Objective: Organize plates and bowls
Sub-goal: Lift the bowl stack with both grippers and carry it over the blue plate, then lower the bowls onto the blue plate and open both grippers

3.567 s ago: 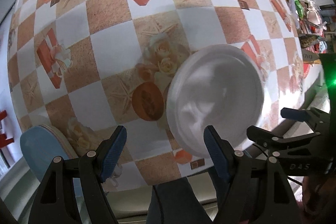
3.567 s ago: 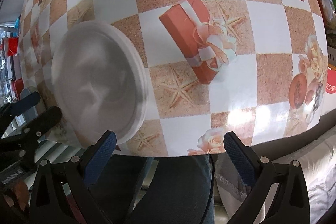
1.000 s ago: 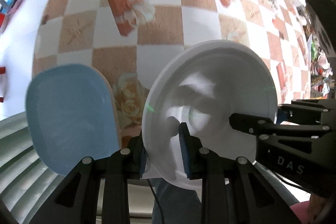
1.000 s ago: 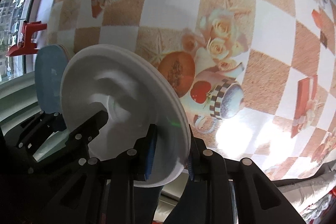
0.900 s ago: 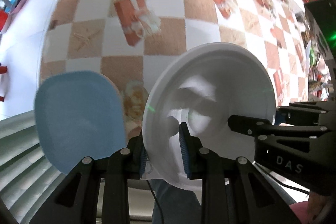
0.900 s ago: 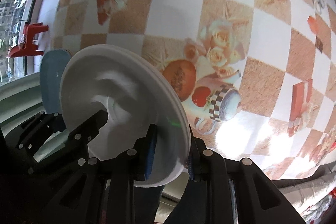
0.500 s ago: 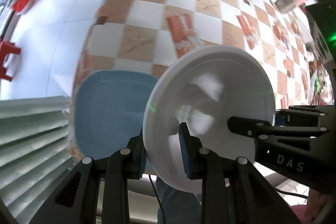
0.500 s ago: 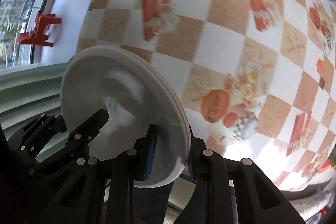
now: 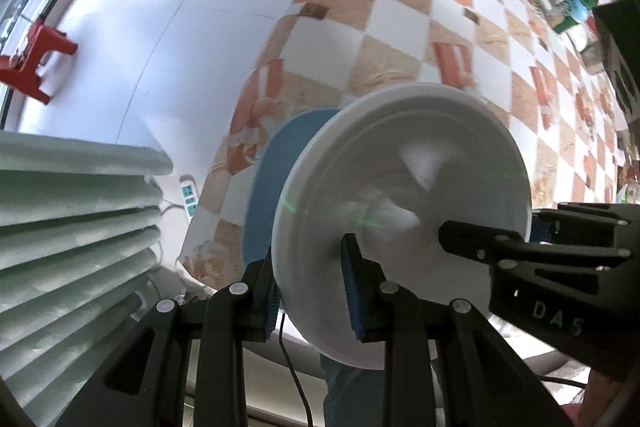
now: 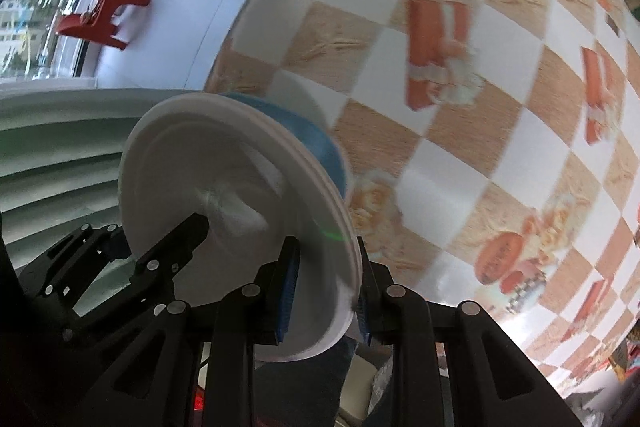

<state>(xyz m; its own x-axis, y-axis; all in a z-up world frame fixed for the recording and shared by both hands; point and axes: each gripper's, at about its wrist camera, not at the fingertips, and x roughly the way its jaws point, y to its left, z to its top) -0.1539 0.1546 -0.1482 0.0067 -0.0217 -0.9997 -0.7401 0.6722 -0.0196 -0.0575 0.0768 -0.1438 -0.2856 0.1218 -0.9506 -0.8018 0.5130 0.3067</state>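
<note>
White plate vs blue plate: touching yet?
Cannot tell. In both wrist views the white plate, clamped by both grippers, overlaps the blue plate; neither shows contact or gap.

A white round plate (image 9: 404, 203) is held tilted over a blue plate (image 9: 264, 187).

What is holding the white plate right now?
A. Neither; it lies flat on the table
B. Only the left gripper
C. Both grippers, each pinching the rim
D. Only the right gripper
C: the left gripper and the right gripper each have their blue pads closed on the rim of the white plate, which is lifted above the blue plate.
</note>
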